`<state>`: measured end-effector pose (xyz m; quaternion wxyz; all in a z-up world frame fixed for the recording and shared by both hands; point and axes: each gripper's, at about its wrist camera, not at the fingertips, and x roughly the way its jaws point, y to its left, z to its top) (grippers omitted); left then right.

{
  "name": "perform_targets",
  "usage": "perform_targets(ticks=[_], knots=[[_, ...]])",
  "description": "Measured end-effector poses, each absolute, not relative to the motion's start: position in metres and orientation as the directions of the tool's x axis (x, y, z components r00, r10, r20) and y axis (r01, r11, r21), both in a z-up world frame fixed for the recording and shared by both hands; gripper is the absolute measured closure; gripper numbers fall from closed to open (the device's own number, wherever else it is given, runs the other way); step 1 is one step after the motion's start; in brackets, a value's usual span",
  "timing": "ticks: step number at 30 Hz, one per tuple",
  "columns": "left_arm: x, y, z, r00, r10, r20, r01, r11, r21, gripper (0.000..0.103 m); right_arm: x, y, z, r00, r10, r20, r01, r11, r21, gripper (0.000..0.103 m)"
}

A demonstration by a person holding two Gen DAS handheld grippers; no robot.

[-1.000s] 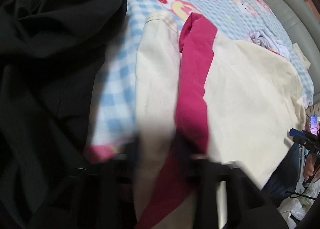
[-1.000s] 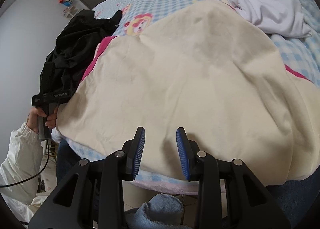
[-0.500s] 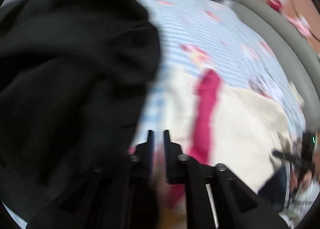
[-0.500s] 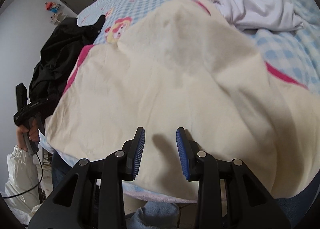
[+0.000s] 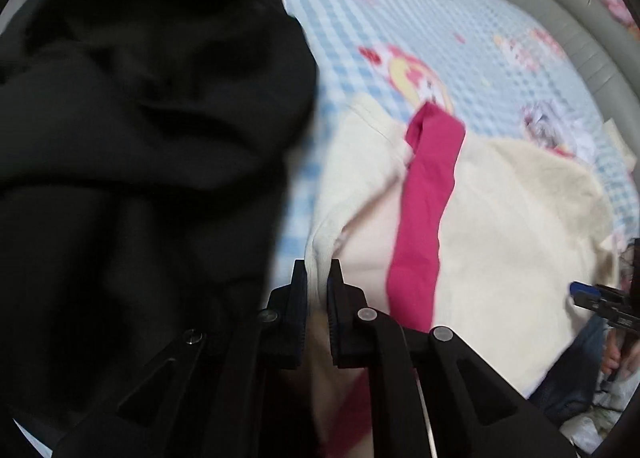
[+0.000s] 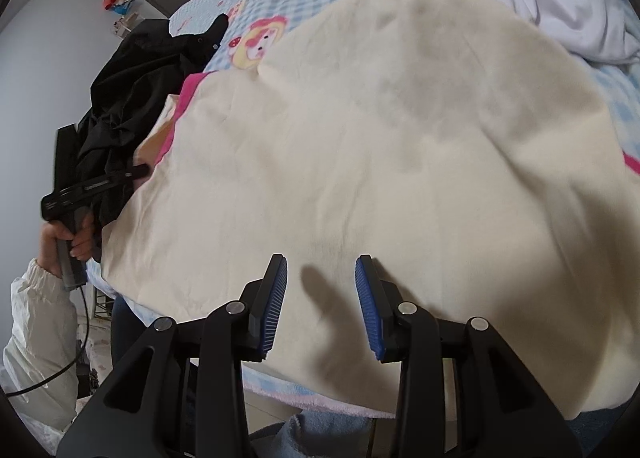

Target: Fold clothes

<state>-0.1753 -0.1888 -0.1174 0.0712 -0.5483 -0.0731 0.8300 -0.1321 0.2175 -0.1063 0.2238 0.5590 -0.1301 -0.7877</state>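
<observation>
cream garment (image 6: 360, 146) — spread flat on bed | pink trim (image 5: 428, 194) | edge lifted

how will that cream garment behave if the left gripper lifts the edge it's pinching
Probably floppy: the cream garment lies in soft wrinkles over the bed and bunches between the left gripper fingers. It will likely hang and drag rather than hold shape, since most of it is spread wide. The pink trim may flip over, as it already lies folded on top.
</observation>
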Motion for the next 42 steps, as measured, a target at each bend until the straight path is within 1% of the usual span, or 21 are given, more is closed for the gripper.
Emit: perform_targets(ticks=[2, 4, 8, 12, 14, 15, 18, 20, 21, 22, 24, 26, 27, 29, 30, 31, 32, 33, 35, 39, 42], knots=[[-0.183, -0.198, -0.122, -0.367, 0.183, -0.912, -0.031, -0.982, -0.185, 0.094, -0.135, 0.218, -0.108, -0.279, -0.501, -0.819, 0.216, -0.864, 0.455, 0.067], [-0.192, -0.202, -0.131, -0.335, 0.156, -0.929, -0.021, -0.987, -0.158, 0.09, -0.138, 0.218, -0.115, -0.272, -0.499, -0.823, 0.218, -0.865, 0.452, 0.067], [-0.188, -0.214, -0.128, -0.324, 0.185, -0.928, 0.037, -0.978, -0.207, 0.089, -0.14, 0.223, -0.123, -0.266, -0.49, -0.83, 0.2, -0.87, 0.45, 0.072], [-0.166, -0.192, -0.118, -0.279, 0.243, -0.929, -0.085, -0.97, -0.229, 0.086, -0.133, 0.231, -0.102, -0.292, -0.475, -0.83, 0.205, -0.879, 0.431, 0.069], [-0.157, -0.179, -0.125, -0.233, 0.242, -0.942, -0.128, -0.968, -0.216, 0.079, -0.128, 0.232, -0.092, -0.301, -0.499, -0.813, 0.213, -0.866, 0.453, 0.066], [-0.152, -0.175, -0.13, -0.21, 0.222, -0.952, -0.14, -0.971, -0.195, 0.077, -0.125, 0.23, -0.089, -0.302, -0.507, -0.808, 0.222, -0.861, 0.458, 0.064], [-0.138, -0.182, -0.146, -0.163, 0.113, -0.98, -0.138, -0.986, -0.09, 0.076, -0.117, 0.223, -0.088, -0.289, -0.512, -0.809, 0.245, -0.857, 0.454, 0.062], [-0.127, -0.2, -0.145, -0.163, 0.092, -0.982, -0.112, -0.991, -0.075, 0.083, -0.115, 0.223, -0.09, -0.28, -0.506, -0.816, 0.246, -0.859, 0.449, 0.062], [-0.122, -0.21, -0.142, -0.165, 0.072, -0.984, -0.093, -0.994, -0.057, 0.094, -0.115, 0.227, -0.091, -0.28, -0.502, -0.818, 0.239, -0.862, 0.447, 0.062], [-0.116, -0.221, -0.139, -0.173, 0.063, -0.983, -0.068, -0.996, -0.052, 0.098, -0.115, 0.23, -0.092, -0.28, -0.498, -0.82, 0.231, -0.865, 0.446, 0.062], [-0.106, -0.237, -0.127, -0.206, 0.092, -0.974, -0.028, -0.996, -0.088, 0.098, -0.116, 0.236, -0.094, -0.28, -0.491, -0.825, 0.216, -0.87, 0.444, 0.062], [-0.096, -0.241, -0.108, -0.256, 0.144, -0.956, -0.024, -0.989, -0.143, 0.097, -0.117, 0.243, -0.092, -0.287, -0.488, -0.824, 0.207, -0.872, 0.444, 0.062], [-0.092, -0.239, -0.098, -0.282, 0.168, -0.945, -0.039, -0.986, -0.163, 0.094, -0.117, 0.247, -0.088, -0.296, -0.49, -0.82, 0.207, -0.871, 0.446, 0.062], [-0.091, -0.225, -0.078, -0.347, 0.22, -0.912, -0.079, -0.975, -0.205, 0.08, -0.12, 0.253, -0.071, -0.331, -0.495, -0.804, 0.223, -0.869, 0.443, 0.062], [-0.093, -0.216, -0.069, -0.372, 0.251, -0.894, -0.103, -0.968, -0.23, 0.062, -0.121, 0.256, -0.062, -0.349, -0.497, -0.794, 0.232, -0.867, 0.441, 0.062], [-0.098, -0.209, -0.061, -0.386, 0.283, -0.878, -0.127, -0.959, -0.253, 0.055, -0.126, 0.261, -0.052, -0.381, -0.486, -0.787, 0.235, -0.874, 0.426, 0.061], [-0.105, -0.2, -0.056, -0.397, 0.306, -0.865, -0.146, -0.952, -0.269, 0.048, -0.131, 0.266, -0.041, -0.415, -0.471, -0.778, 0.237, -0.882, 0.407, 0.054], [-0.113, -0.191, -0.053, -0.407, 0.323, -0.854, -0.164, -0.946, -0.279, 0.046, -0.136, 0.271, -0.03, -0.449, -0.456, -0.769, 0.238, -0.89, 0.389, 0.044], [-0.14, -0.17, -0.06, -0.423, 0.326, -0.846, -0.155, -0.945, -0.287, 0.043, -0.155, 0.286, -0.017, -0.504, -0.419, -0.755, 0.209, -0.907, 0.365, 0.038], [-0.201, -0.128, -0.084, -0.45, 0.315, -0.836, -0.11, -0.948, -0.298, 0.042, -0.2, 0.275, -0.017, -0.482, -0.446, -0.754, 0.233, -0.895, 0.381, 0.038], [-0.224, -0.106, -0.095, -0.49, 0.35, -0.798, -0.093, -0.932, -0.351, 0.042, -0.233, 0.265, -0.017, -0.459, -0.469, -0.754, 0.254, -0.883, 0.395, 0.038]])
